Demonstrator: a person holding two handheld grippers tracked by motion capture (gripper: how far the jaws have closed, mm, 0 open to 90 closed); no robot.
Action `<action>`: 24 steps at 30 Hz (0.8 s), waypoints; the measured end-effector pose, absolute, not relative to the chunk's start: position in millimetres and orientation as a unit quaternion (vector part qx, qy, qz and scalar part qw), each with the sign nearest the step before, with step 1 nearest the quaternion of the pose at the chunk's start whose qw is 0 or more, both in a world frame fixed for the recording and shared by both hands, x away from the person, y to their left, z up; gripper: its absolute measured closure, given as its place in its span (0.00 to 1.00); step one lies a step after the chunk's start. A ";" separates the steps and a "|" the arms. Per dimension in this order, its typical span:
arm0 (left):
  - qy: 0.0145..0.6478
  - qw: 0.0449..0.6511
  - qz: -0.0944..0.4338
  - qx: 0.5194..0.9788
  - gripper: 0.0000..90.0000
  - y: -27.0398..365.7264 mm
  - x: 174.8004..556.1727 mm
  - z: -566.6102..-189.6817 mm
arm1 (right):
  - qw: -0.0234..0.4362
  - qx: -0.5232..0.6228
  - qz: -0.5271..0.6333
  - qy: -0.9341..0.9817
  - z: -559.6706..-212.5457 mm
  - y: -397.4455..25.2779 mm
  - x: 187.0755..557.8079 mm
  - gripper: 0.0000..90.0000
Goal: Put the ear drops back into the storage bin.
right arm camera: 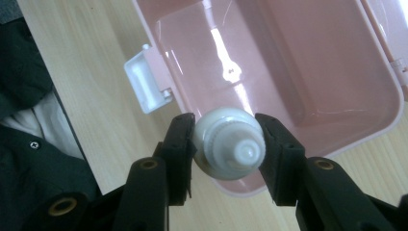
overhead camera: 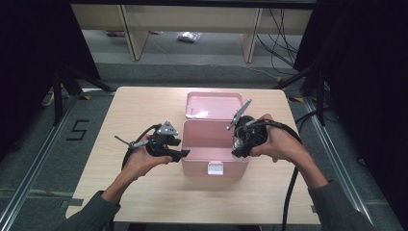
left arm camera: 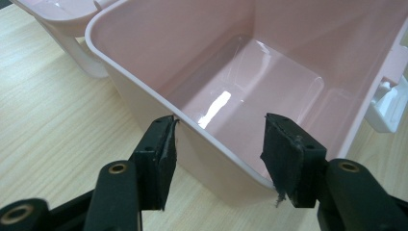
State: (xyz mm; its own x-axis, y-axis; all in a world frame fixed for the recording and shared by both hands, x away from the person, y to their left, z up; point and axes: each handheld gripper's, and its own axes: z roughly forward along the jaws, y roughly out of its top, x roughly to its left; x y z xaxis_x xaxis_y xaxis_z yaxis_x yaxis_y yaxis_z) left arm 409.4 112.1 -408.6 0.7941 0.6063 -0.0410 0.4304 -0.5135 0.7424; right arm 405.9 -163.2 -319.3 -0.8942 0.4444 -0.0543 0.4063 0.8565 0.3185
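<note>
Pink box [overhead camera: 214,144]: right tool [right arm camera: 226,144] down-tilted, clamping white, seemingly capped bottle [right arm camera: 230,144]; left tool [left arm camera: 219,149] agape, empty.

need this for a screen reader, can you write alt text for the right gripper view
The right gripper holds a small white bottle by its cap end between its two black jaws, above the near corner of an open, empty pink box. A white latch sticks out from the box's side over the wooden table.
</note>
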 end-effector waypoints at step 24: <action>0.301 0.391 0.114 0.863 0.50 112.4 409.4 -408.5 | 0.053 0.237 0.123 0.962 -350.6 -151.8 436.4 0.67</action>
